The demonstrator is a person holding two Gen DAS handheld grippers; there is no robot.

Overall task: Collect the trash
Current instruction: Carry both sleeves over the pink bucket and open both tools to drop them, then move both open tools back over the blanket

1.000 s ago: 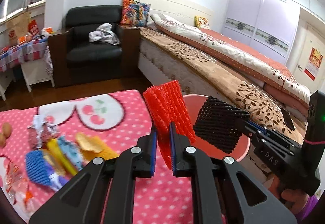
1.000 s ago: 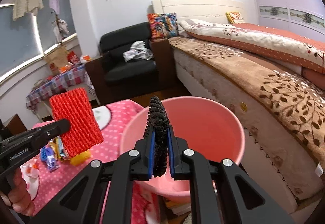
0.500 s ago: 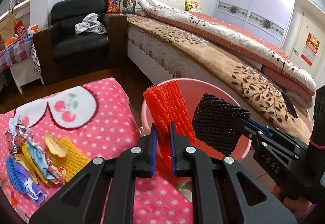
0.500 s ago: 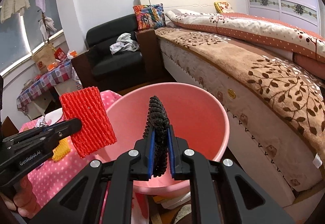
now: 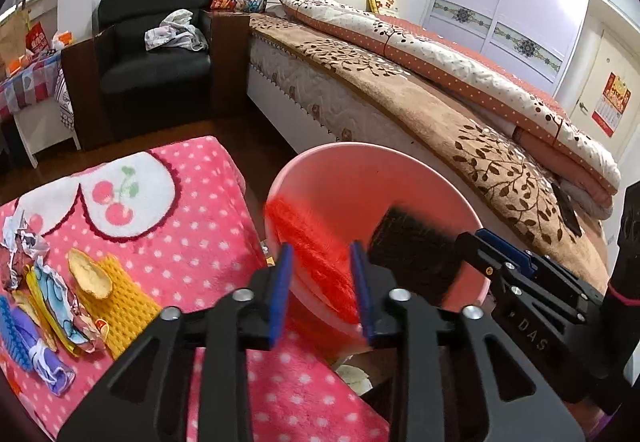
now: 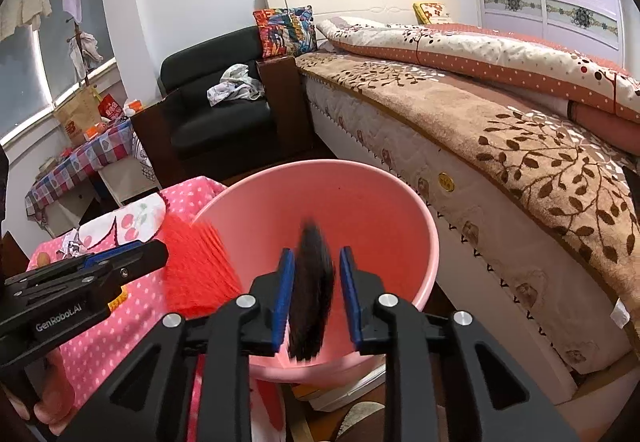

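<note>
Over the pink bucket (image 5: 360, 149) my left gripper (image 5: 320, 254) is opening. The red foam net (image 5: 312, 242) is a blur between its blue pads, and the pads no longer press it. My right gripper (image 6: 316, 262) is opening too. The black foam net (image 6: 312, 290) hangs blurred in its gap, free of both pads, over the bucket's inside (image 6: 360, 209). In the left wrist view the right gripper (image 5: 476, 242) reaches in from the right with the black net (image 5: 412, 242) at its tip. In the right wrist view the left gripper (image 6: 156, 252) and the red net (image 6: 196, 266) are at the left.
On the pink dotted cloth (image 5: 192, 234) left of the bucket lie a yellow foam net (image 5: 120, 298), a peel (image 5: 90, 274), crumpled wrappers (image 5: 56, 302) and a blue net (image 5: 16, 334). The bed (image 5: 440, 101) runs along the right behind the bucket. A black armchair (image 5: 156, 53) stands at the back.
Both grippers have spread their jaws and let go. The red and black nets, held sharp and upright before, now blur downward toward the bucket. Both views have dipped closer to the bucket.
</note>
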